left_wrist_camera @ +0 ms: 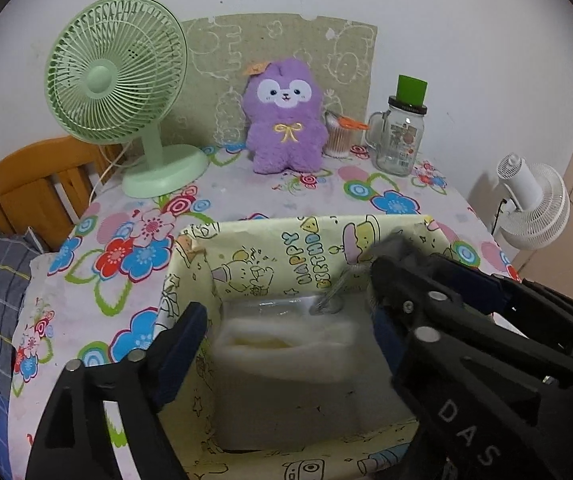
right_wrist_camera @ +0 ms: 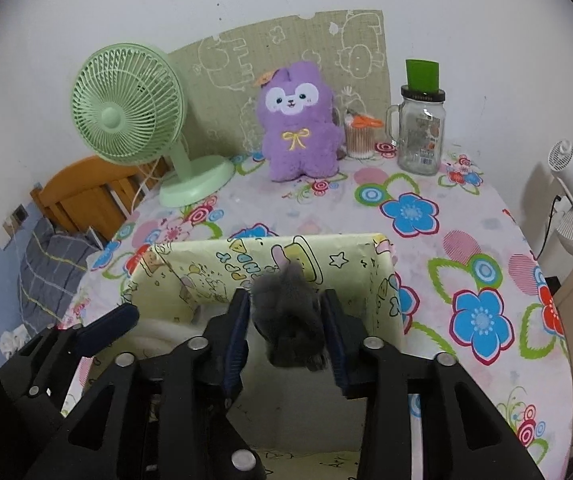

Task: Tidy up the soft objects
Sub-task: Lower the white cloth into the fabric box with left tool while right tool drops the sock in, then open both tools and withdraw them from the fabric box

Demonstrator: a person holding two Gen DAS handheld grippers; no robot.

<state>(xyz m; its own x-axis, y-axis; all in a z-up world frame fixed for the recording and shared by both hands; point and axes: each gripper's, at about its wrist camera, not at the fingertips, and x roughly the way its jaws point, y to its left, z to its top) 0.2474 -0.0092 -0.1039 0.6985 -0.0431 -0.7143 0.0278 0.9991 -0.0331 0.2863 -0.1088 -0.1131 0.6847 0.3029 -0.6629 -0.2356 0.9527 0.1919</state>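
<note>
While over box (right_wrist_camera: 190, 280) | right gripper (right_wrist_camera: 286, 320) clamps grey, seemingly furry toy (right_wrist_camera: 290, 320) | left gripper (left_wrist_camera: 286, 312) spread, empty

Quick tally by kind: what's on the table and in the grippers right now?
Soft toys: 2, purple plush at the back, grey fluffy toy in the right gripper
Fans on the table: 1, green fan
Glass jars: 1, jar
Cotton swab cups: 1, cup
Boxes: 1, yellow box
Total: 6

Fluffy purple plush toy (right_wrist_camera: 300, 122); glossy glass jar (right_wrist_camera: 421, 132); paper-lined box (right_wrist_camera: 386, 276).
</note>
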